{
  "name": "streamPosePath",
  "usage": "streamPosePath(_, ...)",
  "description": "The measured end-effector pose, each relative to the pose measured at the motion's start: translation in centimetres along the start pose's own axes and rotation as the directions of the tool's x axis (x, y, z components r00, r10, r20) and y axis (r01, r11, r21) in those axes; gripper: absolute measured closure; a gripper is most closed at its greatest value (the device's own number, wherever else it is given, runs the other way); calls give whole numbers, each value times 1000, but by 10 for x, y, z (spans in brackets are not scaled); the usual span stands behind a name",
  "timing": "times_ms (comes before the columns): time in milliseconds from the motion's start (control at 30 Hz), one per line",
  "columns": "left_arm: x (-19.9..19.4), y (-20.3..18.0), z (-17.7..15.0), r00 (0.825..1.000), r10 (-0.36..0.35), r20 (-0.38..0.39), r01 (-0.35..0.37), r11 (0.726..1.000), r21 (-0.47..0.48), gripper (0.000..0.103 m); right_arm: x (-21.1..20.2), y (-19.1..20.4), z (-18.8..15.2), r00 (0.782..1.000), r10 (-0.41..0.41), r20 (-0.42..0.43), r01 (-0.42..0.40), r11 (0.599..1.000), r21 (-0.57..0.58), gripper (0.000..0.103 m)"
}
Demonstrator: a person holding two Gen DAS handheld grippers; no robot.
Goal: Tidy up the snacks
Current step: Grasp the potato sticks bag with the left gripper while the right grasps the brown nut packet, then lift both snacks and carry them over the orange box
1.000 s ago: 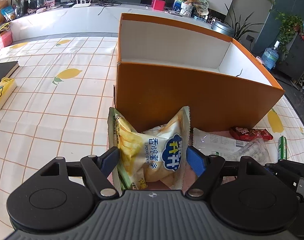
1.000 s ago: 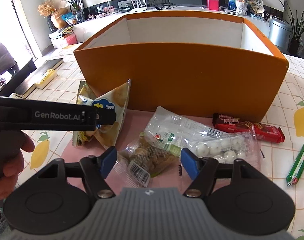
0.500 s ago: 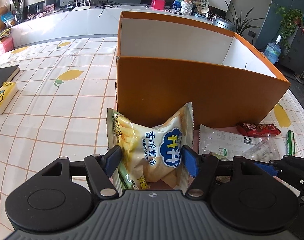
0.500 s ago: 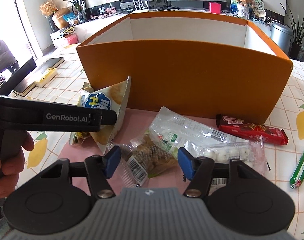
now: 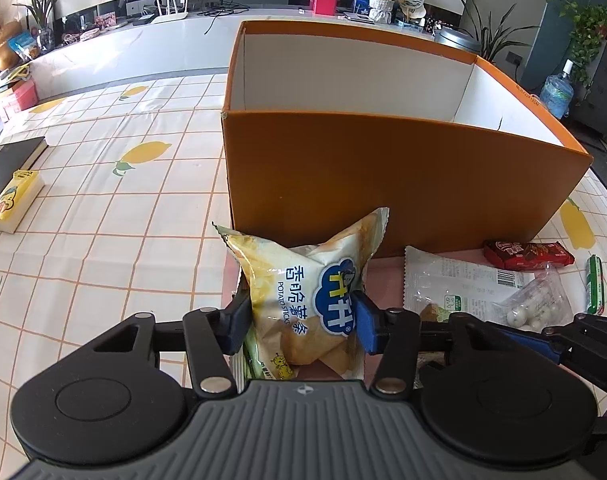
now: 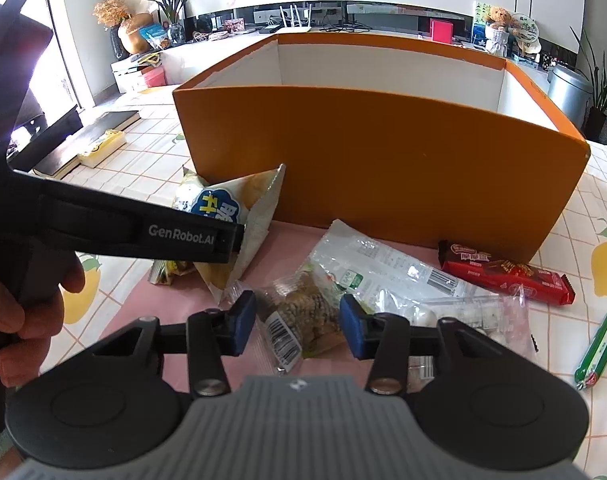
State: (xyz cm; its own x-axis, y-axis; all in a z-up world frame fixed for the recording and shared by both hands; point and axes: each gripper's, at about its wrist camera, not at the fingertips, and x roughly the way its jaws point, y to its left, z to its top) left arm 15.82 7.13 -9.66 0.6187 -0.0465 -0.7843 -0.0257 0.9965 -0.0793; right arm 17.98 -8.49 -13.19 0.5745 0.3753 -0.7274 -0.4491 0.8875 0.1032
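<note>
My left gripper [image 5: 301, 326] is shut on a yellow potato-stick bag [image 5: 303, 280], which stands squeezed between the blue pads in front of the orange box [image 5: 383, 184]. The bag also shows in the right wrist view [image 6: 231, 216], behind the left gripper's arm. My right gripper [image 6: 297, 326] has its pads on both sides of a clear packet of brown snack [image 6: 303, 316] on the pink mat [image 6: 183, 308]; the pads touch its wrapper. The open orange box [image 6: 383, 160] with white inner walls stands behind the snacks.
On the mat lie a clear bag with a green label [image 6: 367, 264], a packet of white balls [image 6: 471, 312] and a red chocolate bar [image 6: 507, 272]. A green sausage stick [image 6: 599, 344] lies at the right. A book and a yellow pack [image 5: 11, 200] lie far left.
Both grippers have closed inward. The left one now squeezes the potato-stick bag, which stands a little higher. The right one's pads have narrowed onto the brown snack packet.
</note>
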Motion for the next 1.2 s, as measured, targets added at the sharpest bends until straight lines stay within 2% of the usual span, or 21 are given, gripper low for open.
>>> streamPosePath(167, -7, -1, 0, 1000, 1, 0, -1, 1000, -14, 53, -3, -2, -1, 1000, 4, 6, -4, 1000, 4, 66)
streamPosePath(533, -41, -4, 1, 1000, 11, 19, -10, 999, -42, 53, -29, -2, -4, 999, -10, 42, 10, 1000, -15, 70)
streamPosePath(900, -85, -18, 10, 995, -10, 95, 12, 999, -29, 53, -79, -9, -3, 993, -45, 107, 47, 999, -21, 71)
streamPosePath(1200, -113, -33, 28, 986, -36, 165, 35, 999, 6, 53, -121, -20, 16, 979, -87, 184, 101, 992, -72, 72)
